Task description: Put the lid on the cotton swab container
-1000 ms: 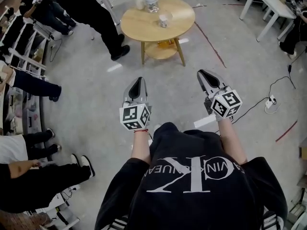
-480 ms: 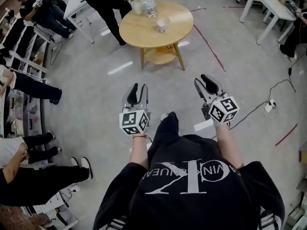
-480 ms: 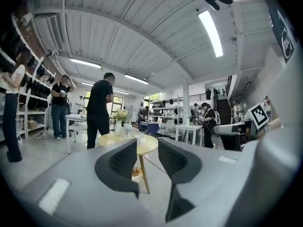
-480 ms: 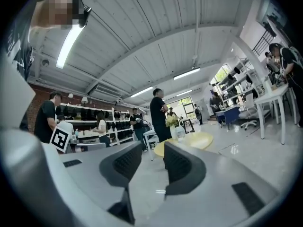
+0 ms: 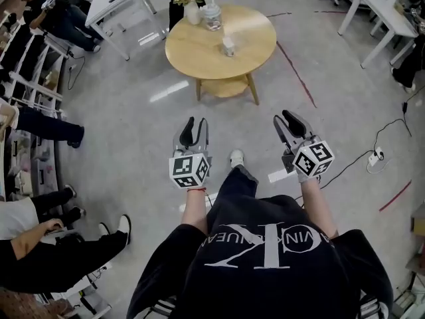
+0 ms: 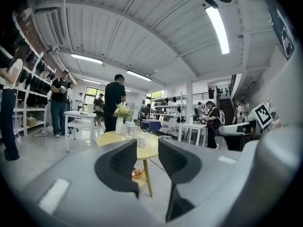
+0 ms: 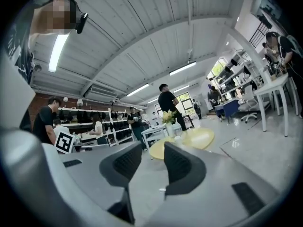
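Cotton swab container (image 5: 228,45) first: my best guess is that it's the small white pot near the middle of the round table (image 5: 182,55), though it's too small from here to be sure. A glass jar (image 5: 212,17) sits at the table's far edge, beside a vase of flowers (image 5: 191,2). I can't pick out the lid at this range.

That's my first worry: I could commit to the wrong piece, or reach for a lid I haven't located. Second worry: these things look light and stand close together on the table, so a wide or crooked approach could knock the vase or tip the pot. A person in black (image 6: 113,100) stands just behind the table, and a long reach could clip them.

Now the tools. The left hand-held gripper (image 5: 194,126) is well short of the table. Its jaws have just been opening and are parted a modest way, with nothing between them. The right hand-held gripper (image 5: 290,121) is also well short of the table. Its jaws have just opened too and stand wider, empty and touching nothing.
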The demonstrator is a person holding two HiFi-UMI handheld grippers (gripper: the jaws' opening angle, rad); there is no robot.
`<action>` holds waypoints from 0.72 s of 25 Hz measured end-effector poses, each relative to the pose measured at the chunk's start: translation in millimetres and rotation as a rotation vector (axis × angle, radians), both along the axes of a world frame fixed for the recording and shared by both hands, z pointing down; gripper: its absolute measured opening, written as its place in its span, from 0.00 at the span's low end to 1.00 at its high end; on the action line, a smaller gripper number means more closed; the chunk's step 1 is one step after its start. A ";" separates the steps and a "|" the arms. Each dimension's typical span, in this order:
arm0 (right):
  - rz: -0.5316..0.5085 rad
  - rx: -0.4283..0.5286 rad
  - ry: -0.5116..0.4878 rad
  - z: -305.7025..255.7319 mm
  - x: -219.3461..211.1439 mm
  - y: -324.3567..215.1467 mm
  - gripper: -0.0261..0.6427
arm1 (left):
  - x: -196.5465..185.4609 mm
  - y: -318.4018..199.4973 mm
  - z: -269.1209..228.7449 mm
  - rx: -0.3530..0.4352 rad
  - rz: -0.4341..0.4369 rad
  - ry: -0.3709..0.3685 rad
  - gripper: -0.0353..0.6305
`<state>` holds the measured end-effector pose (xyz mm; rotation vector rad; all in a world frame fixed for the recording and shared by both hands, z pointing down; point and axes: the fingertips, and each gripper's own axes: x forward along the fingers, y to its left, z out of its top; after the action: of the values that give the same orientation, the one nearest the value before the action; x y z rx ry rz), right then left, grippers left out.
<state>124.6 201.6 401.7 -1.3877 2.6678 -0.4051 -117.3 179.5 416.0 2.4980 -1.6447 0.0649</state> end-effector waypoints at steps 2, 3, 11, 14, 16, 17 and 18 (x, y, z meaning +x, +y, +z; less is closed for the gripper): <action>-0.008 -0.011 0.007 1.3 1.5 -17.4 0.21 | 2.4 -22.7 2.0 -0.012 0.000 0.013 0.24; -0.009 -0.016 0.007 1.5 3.0 -26.8 0.21 | 4.2 -33.8 1.4 -0.014 0.003 0.018 0.24; 0.000 -0.059 -0.017 3.3 1.7 -92.4 0.21 | 8.2 -99.6 5.2 -0.040 0.041 0.003 0.24; 0.005 -0.072 -0.018 3.3 -0.5 -112.9 0.21 | 4.5 -122.5 5.9 -0.048 0.044 0.007 0.24; 0.013 -0.079 -0.023 3.1 -1.0 -126.7 0.21 | 4.3 -137.3 6.3 -0.051 0.053 0.003 0.24; 0.016 -0.083 -0.026 3.7 -1.5 -133.6 0.21 | 4.5 -144.7 7.2 -0.054 0.058 0.002 0.24; 0.019 -0.088 -0.027 4.9 -2.0 -140.0 0.21 | 4.8 -151.9 8.7 -0.059 0.063 0.001 0.24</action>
<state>122.7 61.6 406.6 -1.4187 2.6428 -0.5417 -112.4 27.5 424.8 2.5056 -1.5402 0.1172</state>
